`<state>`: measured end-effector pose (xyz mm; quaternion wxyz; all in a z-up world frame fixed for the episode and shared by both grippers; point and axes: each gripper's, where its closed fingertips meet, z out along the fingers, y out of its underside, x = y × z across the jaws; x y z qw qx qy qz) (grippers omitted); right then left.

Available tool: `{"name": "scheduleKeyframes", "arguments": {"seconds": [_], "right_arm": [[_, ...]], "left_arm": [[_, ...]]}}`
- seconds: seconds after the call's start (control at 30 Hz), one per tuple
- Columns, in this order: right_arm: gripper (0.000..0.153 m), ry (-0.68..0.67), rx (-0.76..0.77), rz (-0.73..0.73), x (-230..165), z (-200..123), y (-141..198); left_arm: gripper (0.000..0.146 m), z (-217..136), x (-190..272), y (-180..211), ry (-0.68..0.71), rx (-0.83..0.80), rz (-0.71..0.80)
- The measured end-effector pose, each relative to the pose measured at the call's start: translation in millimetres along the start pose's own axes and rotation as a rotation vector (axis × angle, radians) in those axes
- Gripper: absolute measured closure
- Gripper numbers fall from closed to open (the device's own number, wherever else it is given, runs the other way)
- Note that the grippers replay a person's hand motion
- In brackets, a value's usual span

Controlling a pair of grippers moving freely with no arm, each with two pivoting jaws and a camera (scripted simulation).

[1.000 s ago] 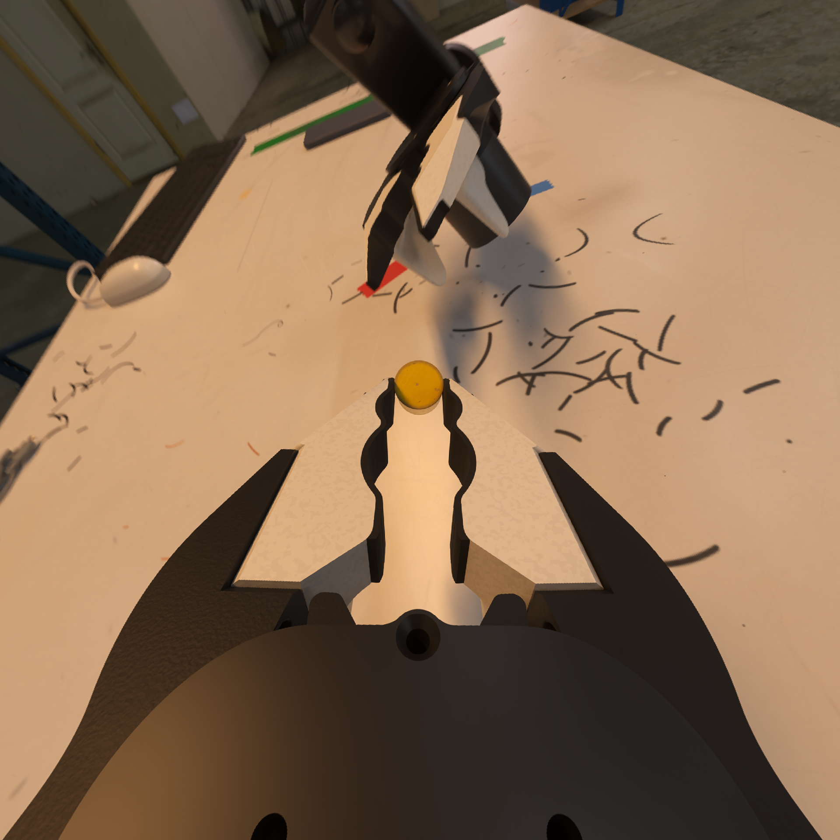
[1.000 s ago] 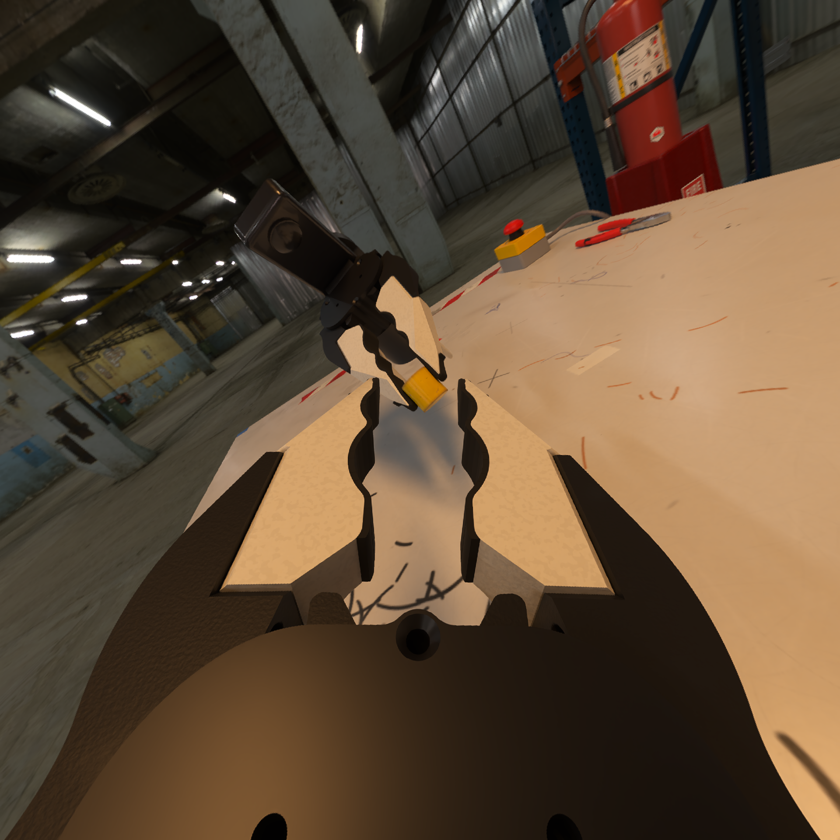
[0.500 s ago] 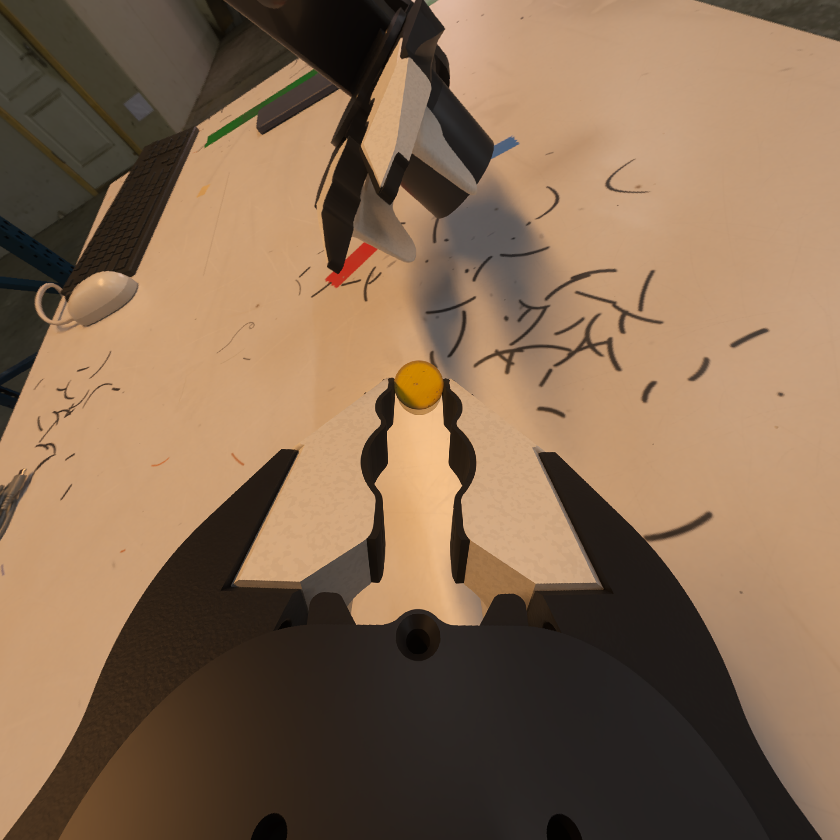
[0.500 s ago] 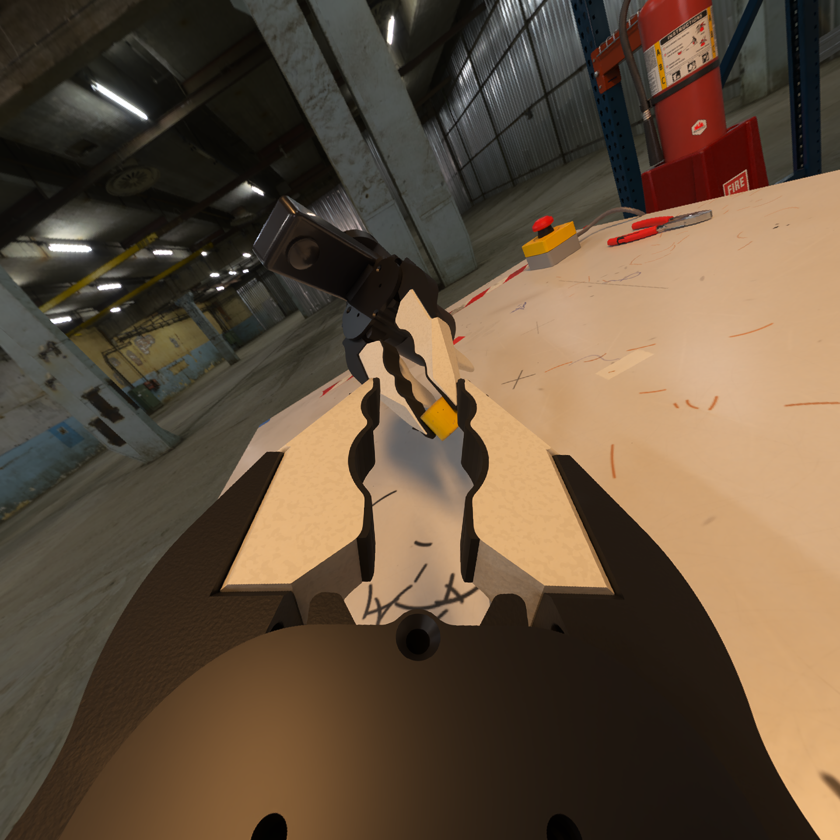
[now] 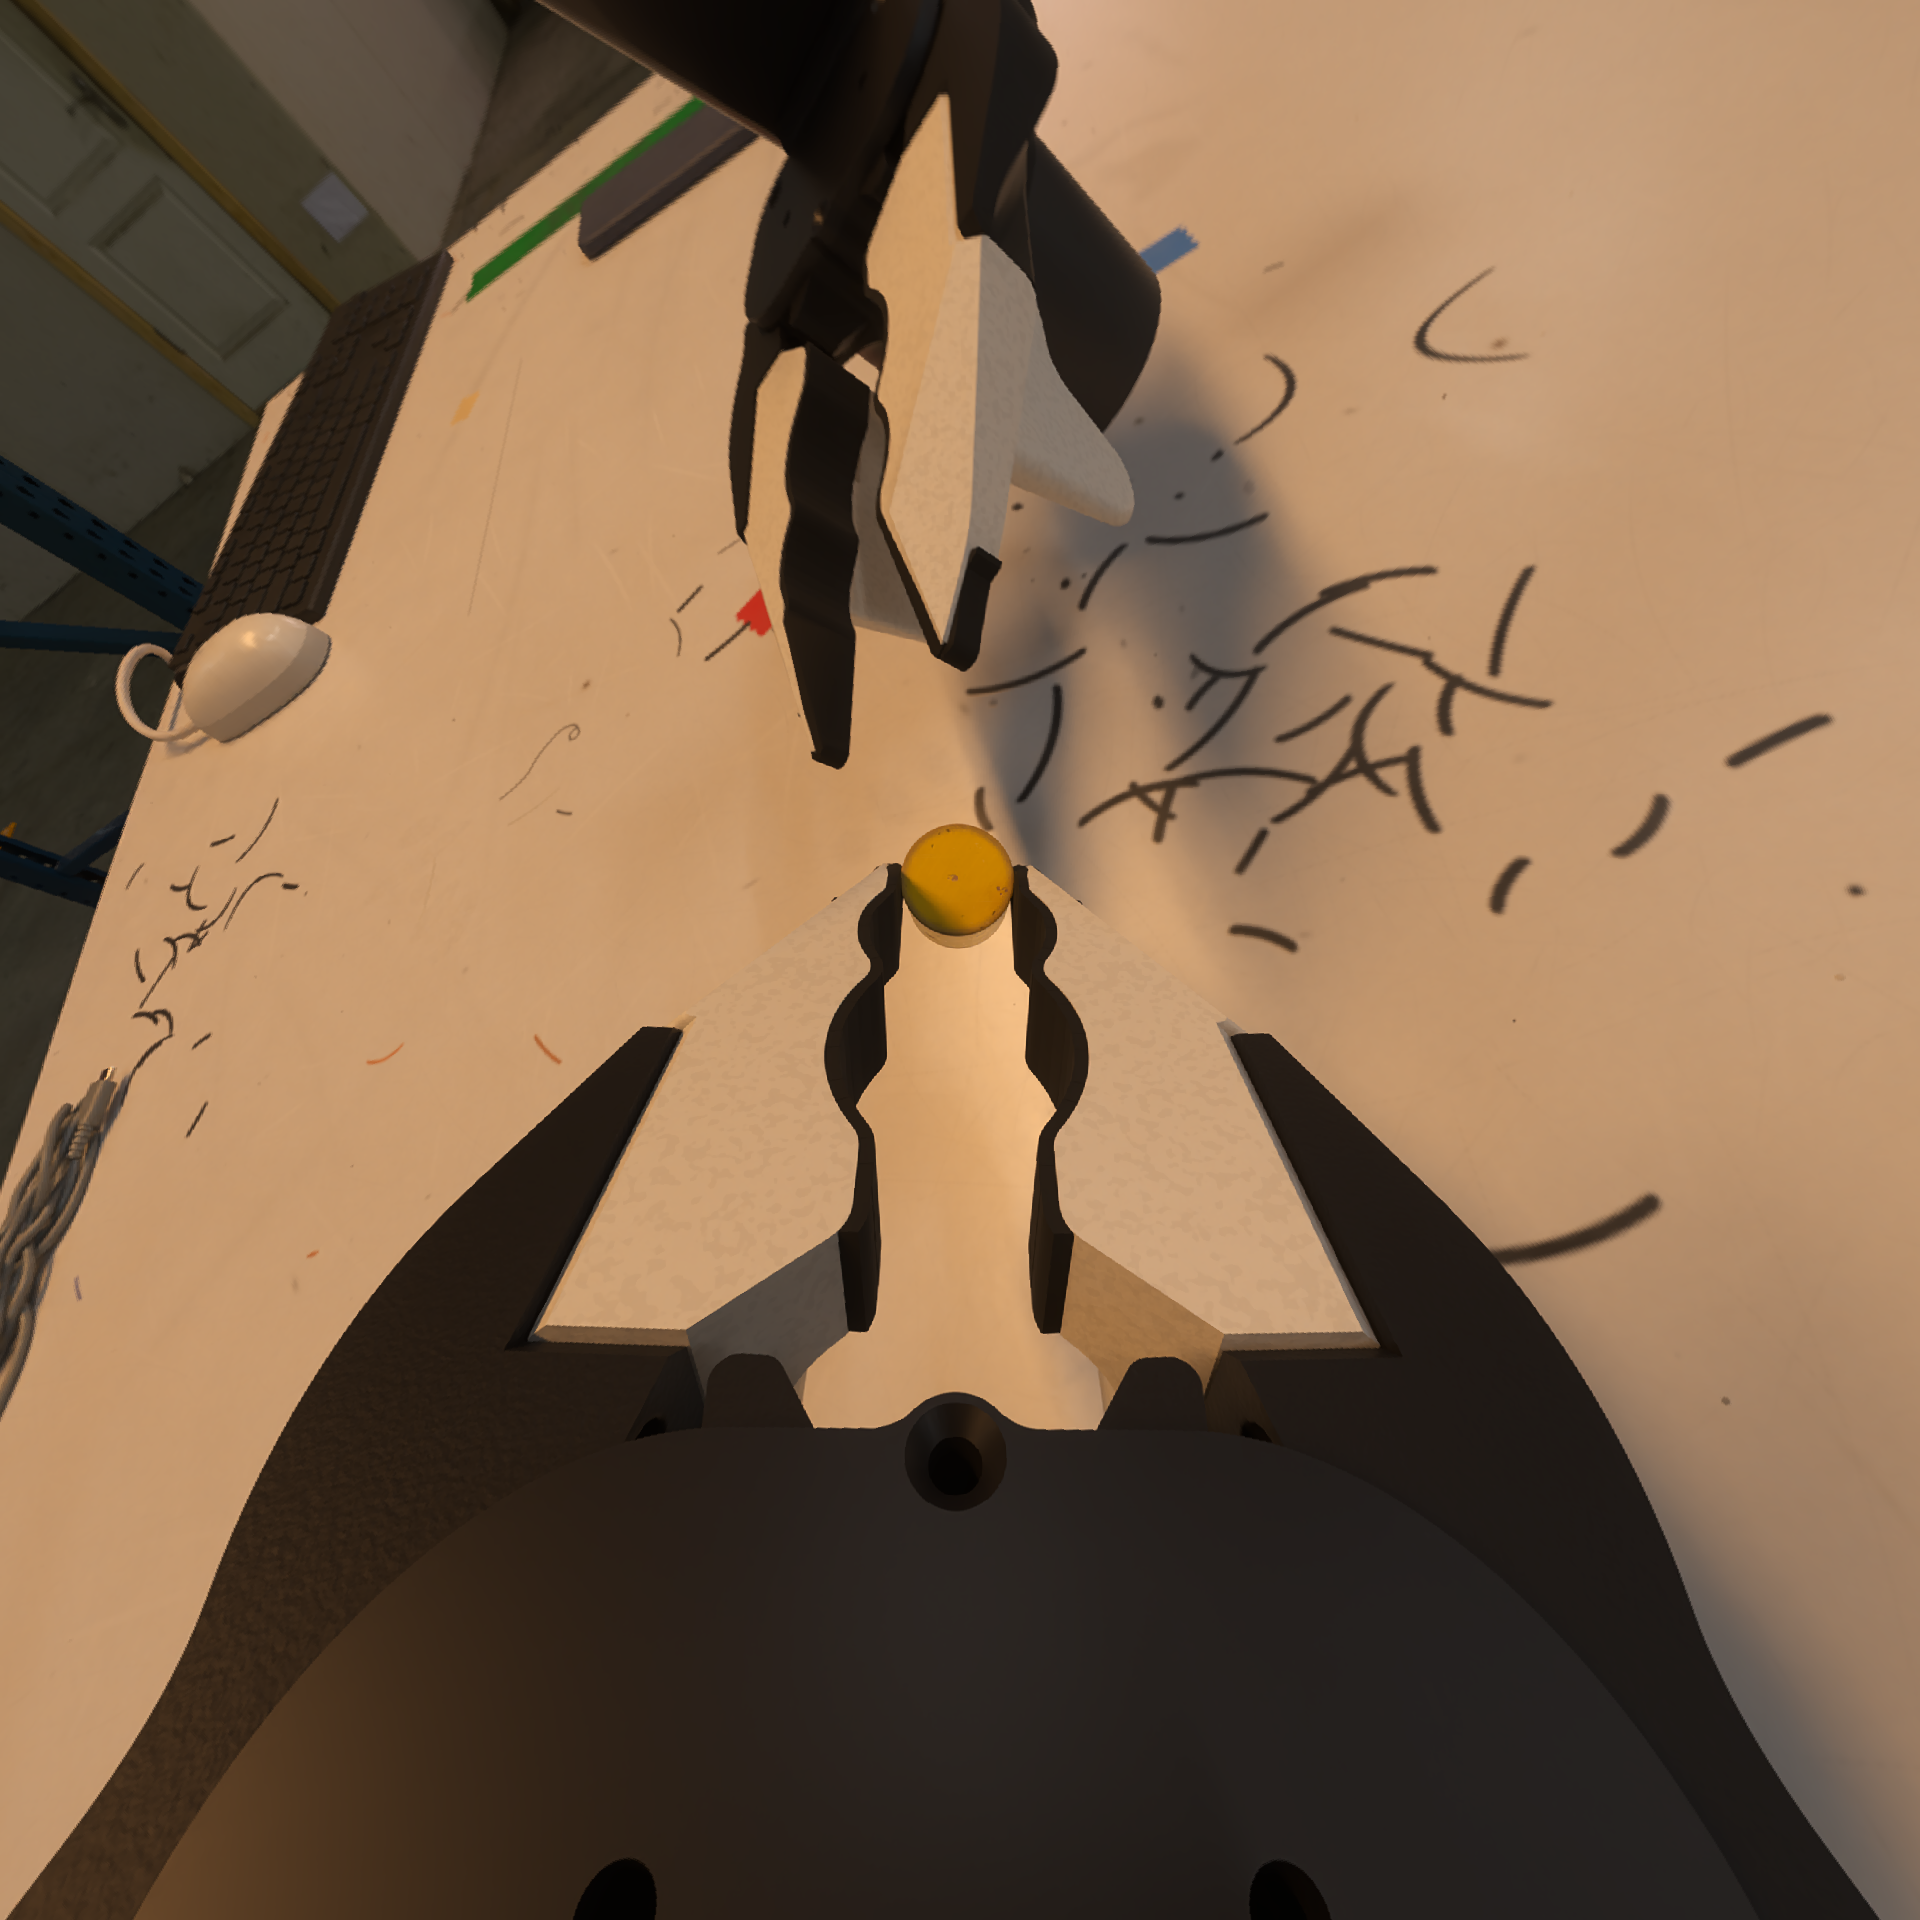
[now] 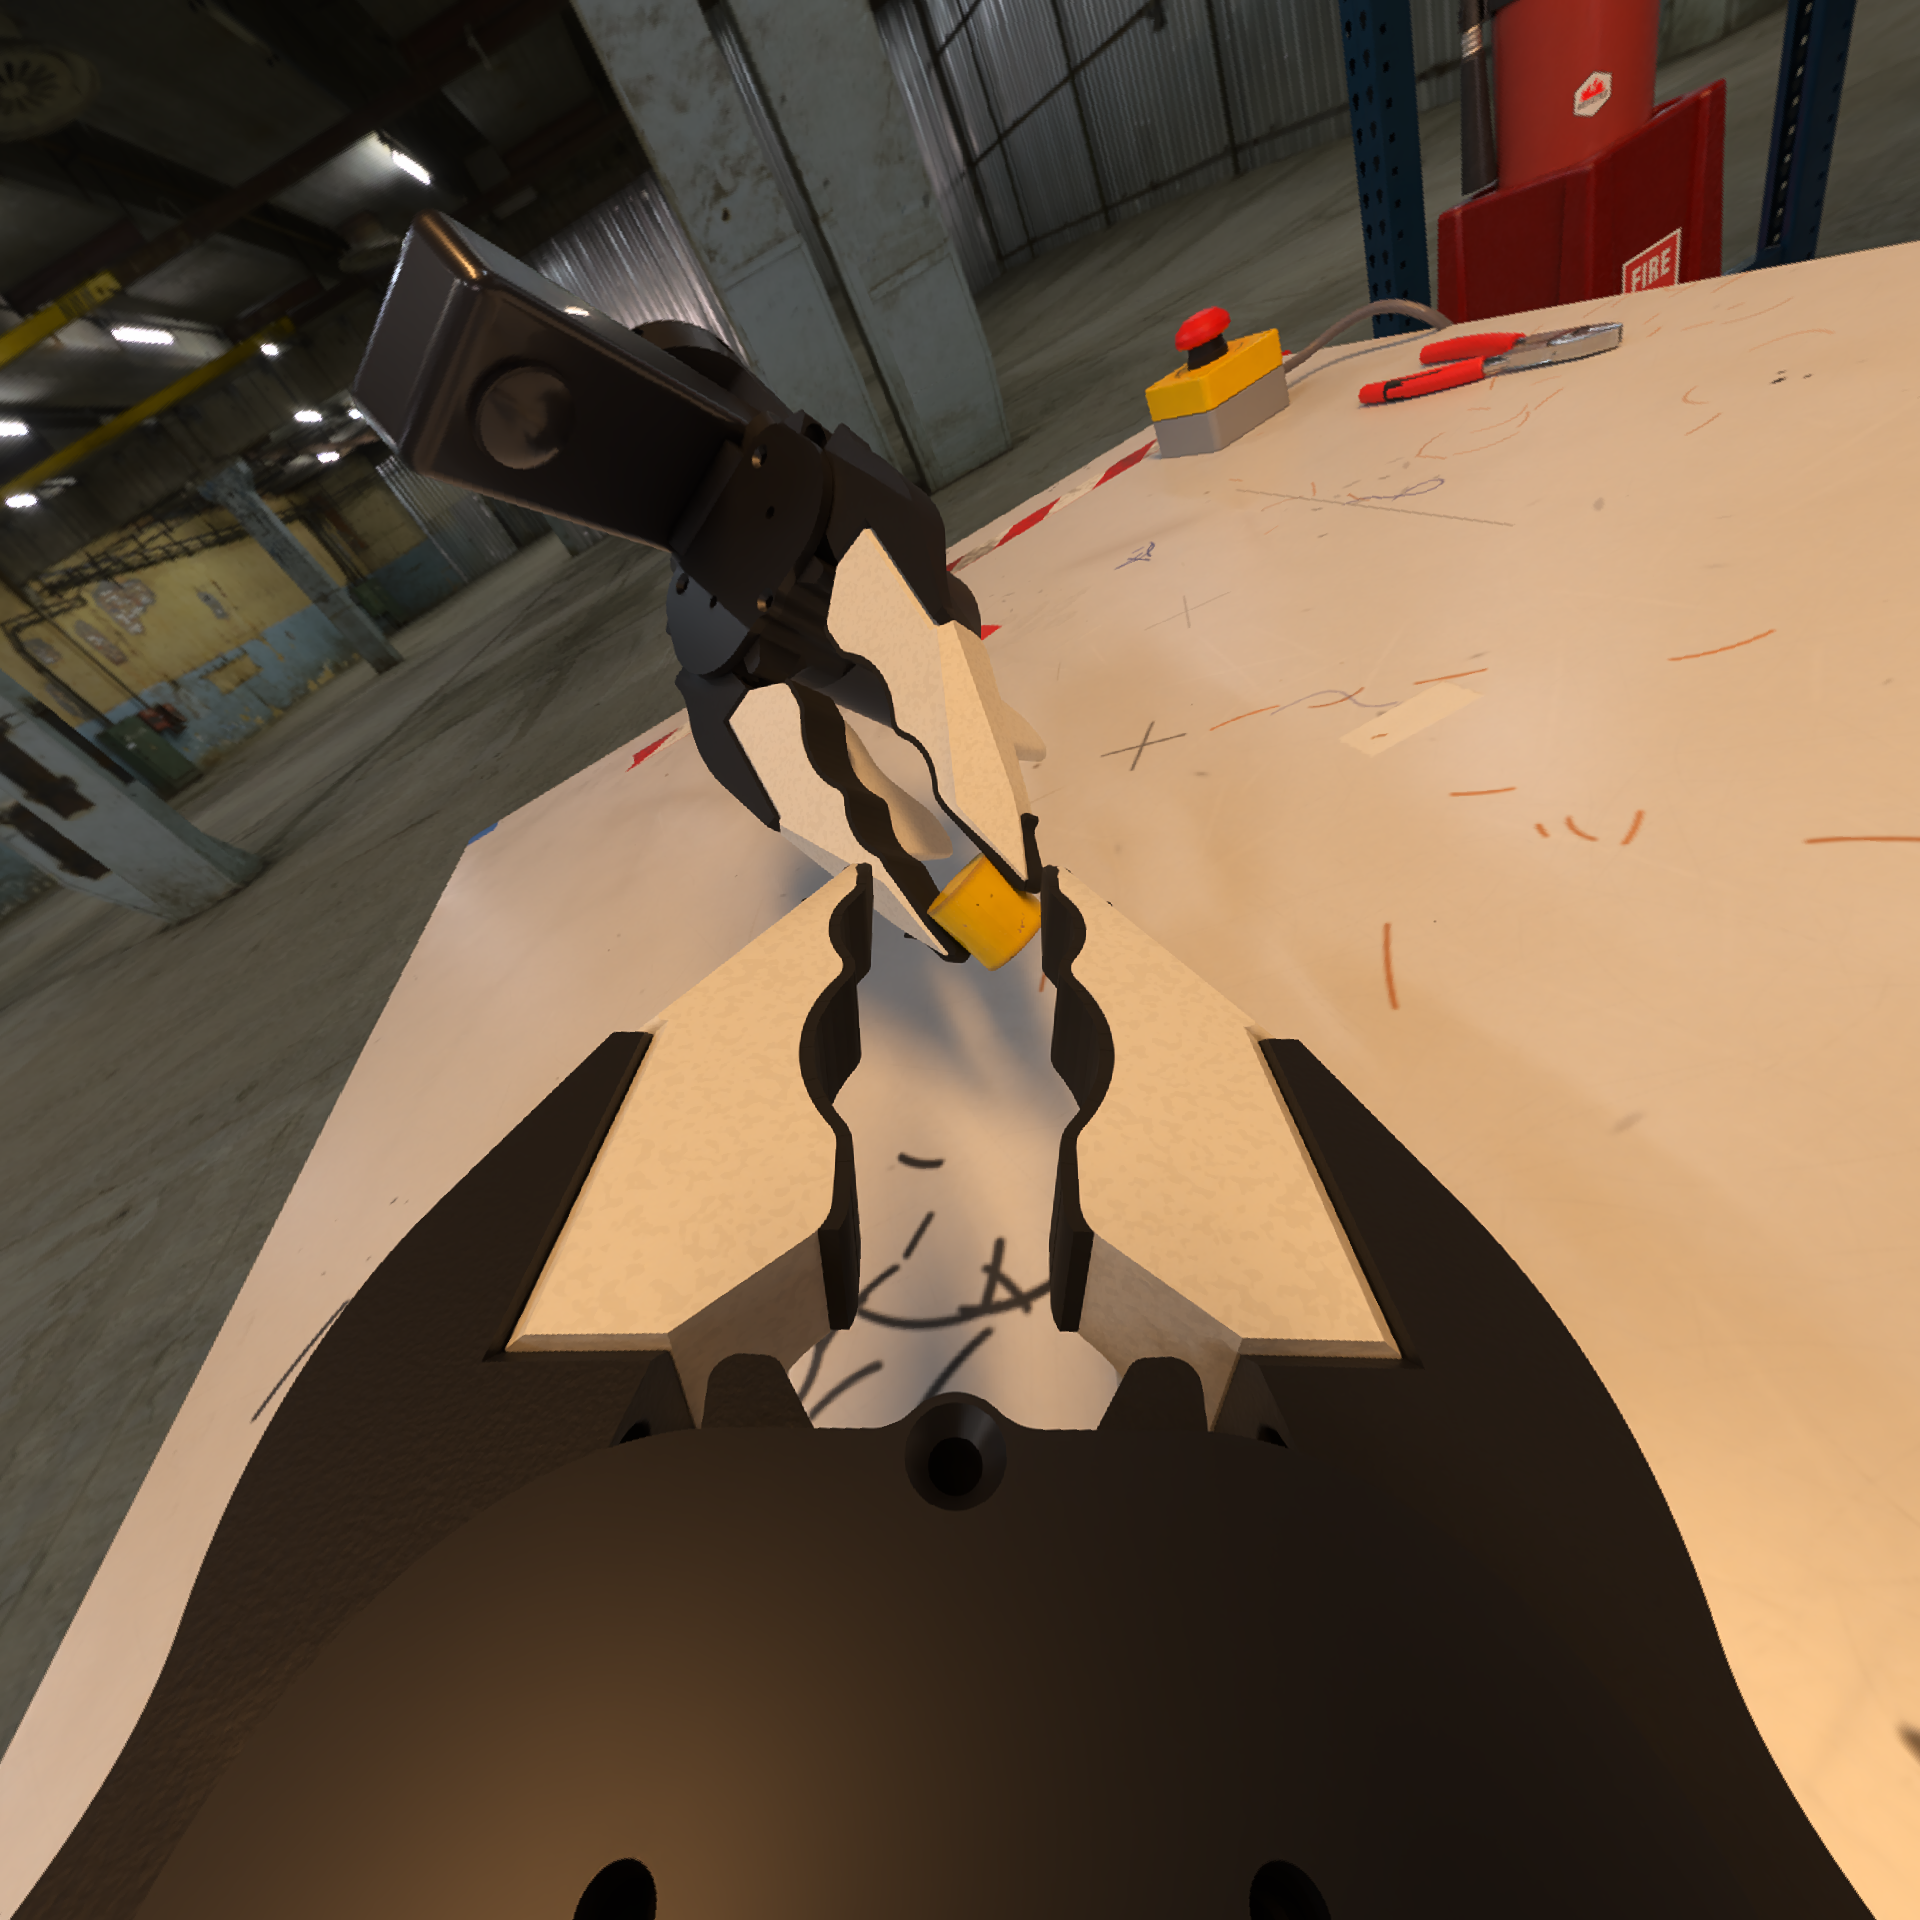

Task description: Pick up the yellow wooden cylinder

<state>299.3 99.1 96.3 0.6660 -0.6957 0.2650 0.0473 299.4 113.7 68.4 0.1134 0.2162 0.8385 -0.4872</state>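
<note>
The yellow wooden cylinder point(image 5: 956, 878) is a short round piece held at the tips of my left gripper point(image 5: 954, 885), which is shut on it a little above the pale table point(image 5: 1558, 1091). My right gripper point(image 5: 894, 707) hangs just beyond it, tilted down, with its jaws apart. In the right wrist view my right gripper point(image 6: 954, 878) is open and empty. The left gripper point(image 6: 987, 916) reaches in from the upper left, and the cylinder point(image 6: 982, 912) sits right at my right gripper's fingertips, close to the right fingertip point(image 6: 1051, 894).
A black keyboard point(image 5: 312, 457), a white mouse point(image 5: 255, 675) and a braided cable point(image 5: 42, 1226) lie along the table's left edge. A yellow button box point(image 6: 1216, 390) and red pliers point(image 6: 1486, 358) lie at the far side. A red fire extinguisher point(image 6: 1569, 83) stands behind.
The right gripper has moved closer to the left gripper, so the cylinder now lies at its fingertips. The left gripper stays shut on the cylinder.
</note>
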Motion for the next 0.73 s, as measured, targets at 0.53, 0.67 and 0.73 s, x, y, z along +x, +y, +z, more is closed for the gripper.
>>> {"name": "scheduleKeyframes", "arguments": {"seconds": [0.53,0.67,0.73], "right_arm": [[0.121,0.118,-0.005,-0.122,3.6,2.0,0.5],[0.122,0.147,-0.037,-0.162,4.7,5.1,4.1],[0.122,0.164,-0.031,-0.183,5.5,5.6,2.8]], "left_arm": [[0.126,2.3,-6.8,2.2,-0.116,-0.048,0.063],[0.126,4.8,-4.9,2.1,-0.121,-0.069,0.077],[0.126,5.1,-7.8,1.1,-0.145,-0.08,0.096]]}}
